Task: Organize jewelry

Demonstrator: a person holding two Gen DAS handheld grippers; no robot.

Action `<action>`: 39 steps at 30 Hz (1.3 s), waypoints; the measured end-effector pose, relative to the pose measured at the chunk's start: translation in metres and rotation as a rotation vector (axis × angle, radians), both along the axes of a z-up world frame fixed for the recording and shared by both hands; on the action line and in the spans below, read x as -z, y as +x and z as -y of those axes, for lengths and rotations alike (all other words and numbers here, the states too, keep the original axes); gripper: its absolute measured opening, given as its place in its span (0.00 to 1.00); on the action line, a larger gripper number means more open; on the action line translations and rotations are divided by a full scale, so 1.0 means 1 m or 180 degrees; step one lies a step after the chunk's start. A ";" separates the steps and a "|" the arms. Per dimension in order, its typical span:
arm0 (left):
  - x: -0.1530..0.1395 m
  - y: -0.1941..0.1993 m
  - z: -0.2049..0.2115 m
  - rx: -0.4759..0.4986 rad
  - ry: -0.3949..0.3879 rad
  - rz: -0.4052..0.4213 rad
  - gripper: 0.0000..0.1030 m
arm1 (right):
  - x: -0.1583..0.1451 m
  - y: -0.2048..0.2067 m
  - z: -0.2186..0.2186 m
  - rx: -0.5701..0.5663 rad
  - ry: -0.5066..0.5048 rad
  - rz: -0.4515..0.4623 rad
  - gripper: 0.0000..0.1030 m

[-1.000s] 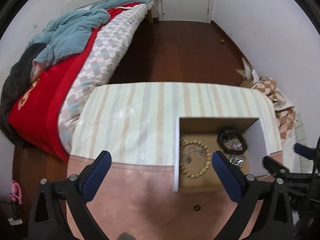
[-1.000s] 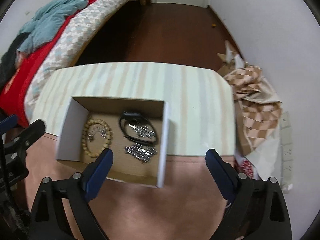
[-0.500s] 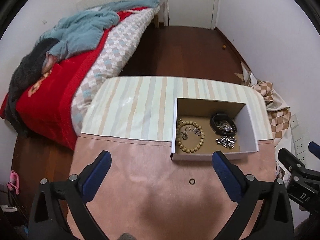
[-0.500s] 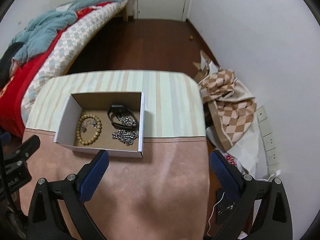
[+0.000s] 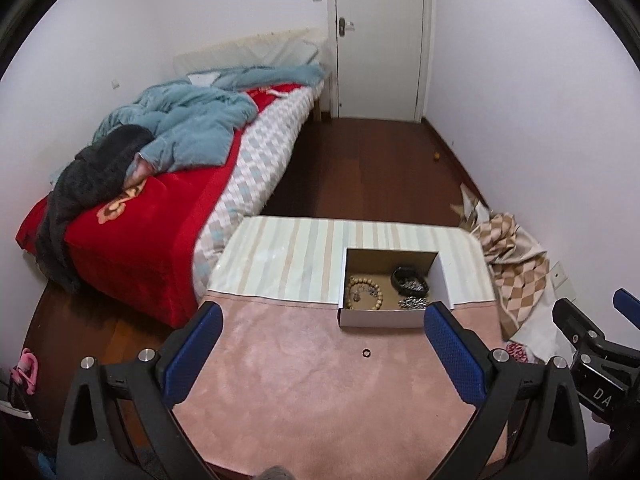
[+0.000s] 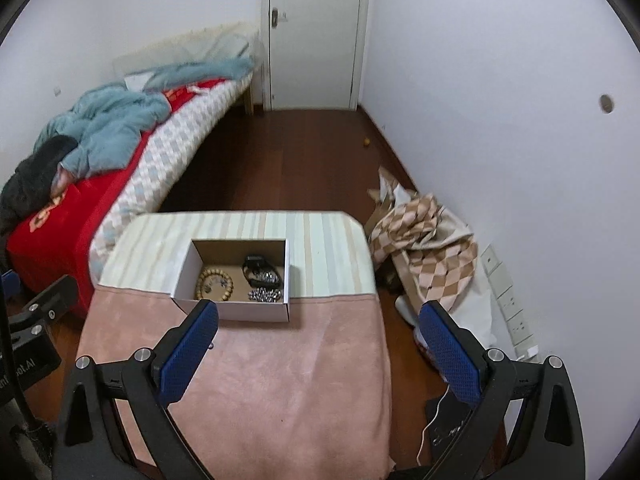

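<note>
A white cardboard box (image 5: 380, 317) (image 6: 256, 310) stands on the table where the pink cloth meets the striped cloth. In it lie a wooden bead bracelet (image 5: 365, 293) (image 6: 214, 284), a black band (image 5: 406, 276) (image 6: 256, 266) and a silver chain (image 5: 414, 302) (image 6: 262, 294). A small dark ring (image 5: 365, 353) lies on the pink cloth in front of the box. My left gripper (image 5: 322, 354) is open and empty, well back from the box. My right gripper (image 6: 318, 350) is open and empty, also back and above the cloth.
The table carries a pink cloth (image 5: 320, 392) near me and a striped cloth (image 5: 288, 256) beyond. A bed with red and blue bedding (image 5: 160, 184) stands to the left. A checked cloth heap (image 6: 424, 240) lies on the floor at the right. A white door (image 5: 378, 40) is at the back.
Both grippers have pulled back and up from the box, so it looks smaller and farther. The room's walls and door have come into view. The ring on the pink cloth has not moved.
</note>
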State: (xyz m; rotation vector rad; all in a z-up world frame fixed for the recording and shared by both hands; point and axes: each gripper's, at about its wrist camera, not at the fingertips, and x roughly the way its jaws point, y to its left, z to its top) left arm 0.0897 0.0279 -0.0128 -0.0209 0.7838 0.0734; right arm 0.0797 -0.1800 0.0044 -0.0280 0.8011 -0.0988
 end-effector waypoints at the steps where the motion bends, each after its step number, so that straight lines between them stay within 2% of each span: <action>1: -0.005 -0.005 -0.001 0.0000 -0.0007 0.0029 1.00 | -0.008 -0.010 0.000 -0.0004 0.0003 0.0049 0.99; 10: -0.041 -0.054 0.000 0.0032 -0.0035 0.0200 1.00 | -0.059 -0.071 -0.001 -0.0061 0.0014 0.0342 1.00; 18: -0.053 -0.071 0.000 0.0010 -0.0087 0.0152 1.00 | -0.081 -0.091 -0.003 -0.0146 0.0025 0.0381 1.00; 25: -0.049 -0.062 0.007 0.0041 -0.0075 0.0009 1.00 | -0.080 -0.081 -0.001 -0.0137 0.0024 0.0306 1.00; 39: -0.047 -0.016 0.007 -0.0027 -0.0053 -0.0114 1.00 | -0.074 -0.019 -0.002 -0.0092 0.0025 0.0131 1.00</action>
